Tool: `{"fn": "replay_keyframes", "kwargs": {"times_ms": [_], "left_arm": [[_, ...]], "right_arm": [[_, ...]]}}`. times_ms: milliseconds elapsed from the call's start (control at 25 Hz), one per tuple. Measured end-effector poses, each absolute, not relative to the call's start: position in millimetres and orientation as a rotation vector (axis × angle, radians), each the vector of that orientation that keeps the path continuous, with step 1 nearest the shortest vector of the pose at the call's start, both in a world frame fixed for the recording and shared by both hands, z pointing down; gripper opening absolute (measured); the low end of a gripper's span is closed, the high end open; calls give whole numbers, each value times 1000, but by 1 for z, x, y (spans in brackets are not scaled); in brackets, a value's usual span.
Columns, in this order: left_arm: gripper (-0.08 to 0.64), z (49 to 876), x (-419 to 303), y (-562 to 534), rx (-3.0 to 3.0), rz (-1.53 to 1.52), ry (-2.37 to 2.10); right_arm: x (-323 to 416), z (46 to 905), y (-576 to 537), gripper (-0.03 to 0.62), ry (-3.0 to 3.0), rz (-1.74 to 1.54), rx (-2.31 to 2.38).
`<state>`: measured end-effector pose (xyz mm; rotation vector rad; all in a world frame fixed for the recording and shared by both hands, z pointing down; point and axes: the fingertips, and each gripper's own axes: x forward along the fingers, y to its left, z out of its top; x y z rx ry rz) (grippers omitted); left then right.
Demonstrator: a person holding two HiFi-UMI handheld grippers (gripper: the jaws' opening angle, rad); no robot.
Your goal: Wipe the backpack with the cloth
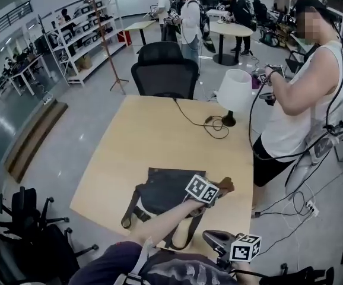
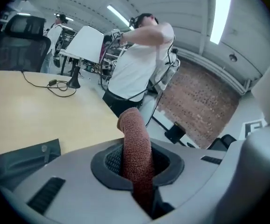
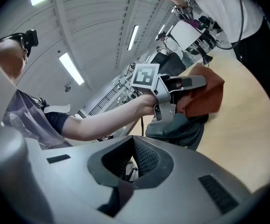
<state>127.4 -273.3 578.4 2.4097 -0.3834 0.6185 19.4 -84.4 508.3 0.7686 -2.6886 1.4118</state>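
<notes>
A dark grey backpack (image 1: 159, 193) lies flat near the front edge of the wooden table (image 1: 142, 135), straps toward me. My left gripper (image 1: 221, 190) is shut on a reddish-brown cloth (image 1: 226, 185) at the backpack's right edge. In the left gripper view the cloth (image 2: 134, 141) sticks up between the jaws of my left gripper (image 2: 137, 169), and a corner of the backpack (image 2: 25, 157) shows at the left. The right gripper view shows the left gripper (image 3: 184, 84), the cloth (image 3: 205, 97) and the backpack (image 3: 178, 126). My right gripper (image 1: 215, 237) (image 3: 130, 166) hangs at the table's front edge, shut and empty.
A white lamp (image 1: 234, 91) and its cable (image 1: 210, 123) are on the far right of the table. A black office chair (image 1: 164, 70) stands behind the table. A person (image 1: 299, 100) stands close to its right side. More black chairs (image 1: 29, 224) are at my lower left.
</notes>
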Motion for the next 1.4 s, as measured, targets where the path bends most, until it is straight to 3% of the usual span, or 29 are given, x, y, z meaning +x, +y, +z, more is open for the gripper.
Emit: {"fn": "replay_keyframes", "kwargs": {"times_ms": [160,360,520,880,1400], "left_arm": [[55,573,115,-272,2403,592,-460],[55,623,62,-239,2385,870,-605],[55,634,4,-276,2430,1141,-805],[55,646,-4,-260,2549,1113,-760],[55,652,-154,-246,2423,1148,-1049]], "right_arm": [[15,508,-80,2,-2683,1401,722],[4,508,-51,2,-2671,1374,686],[-15,496,-81,2,-2731,1285,596],[-18,513,-78,2,-2641,1364,614],[-49,514,-77,2,-2640,1334,544]]}}
